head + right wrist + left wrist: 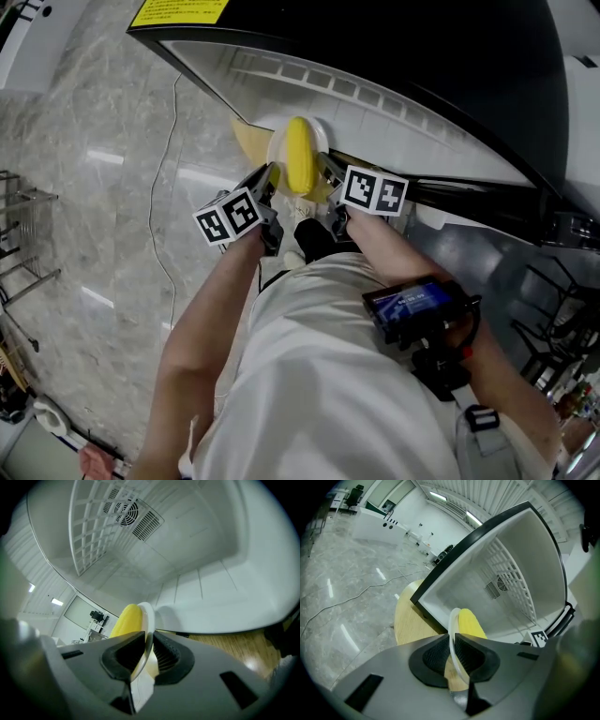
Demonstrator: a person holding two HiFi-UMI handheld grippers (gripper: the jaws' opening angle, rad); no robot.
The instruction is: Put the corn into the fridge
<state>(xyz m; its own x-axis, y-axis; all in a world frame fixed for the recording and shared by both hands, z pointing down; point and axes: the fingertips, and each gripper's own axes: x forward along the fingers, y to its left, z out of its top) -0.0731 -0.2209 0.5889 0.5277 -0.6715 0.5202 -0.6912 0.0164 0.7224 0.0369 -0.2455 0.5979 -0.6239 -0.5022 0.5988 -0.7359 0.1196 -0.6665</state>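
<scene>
A yellow corn cob (299, 155) lies on a white plate (278, 150) held in front of the open fridge (375, 112). My left gripper (270, 180) is shut on the plate's left rim and my right gripper (326, 174) is shut on its right rim. In the left gripper view the plate rim (453, 634) runs between the black pads (436, 657) of the left gripper (453, 654), with the corn (469, 624) beyond. In the right gripper view the right gripper (149, 651) pinches the plate (148, 620), the corn (125, 619) on its left. The fridge's white inside (201, 573) is close ahead.
A round wooden table (408, 616) stands under the plate, beside the fridge. The fridge has a white wire rack (93, 527) and a vent (127, 512) at the back. A cable (167, 187) trails over the marble floor. A metal rack (23, 234) stands at the left.
</scene>
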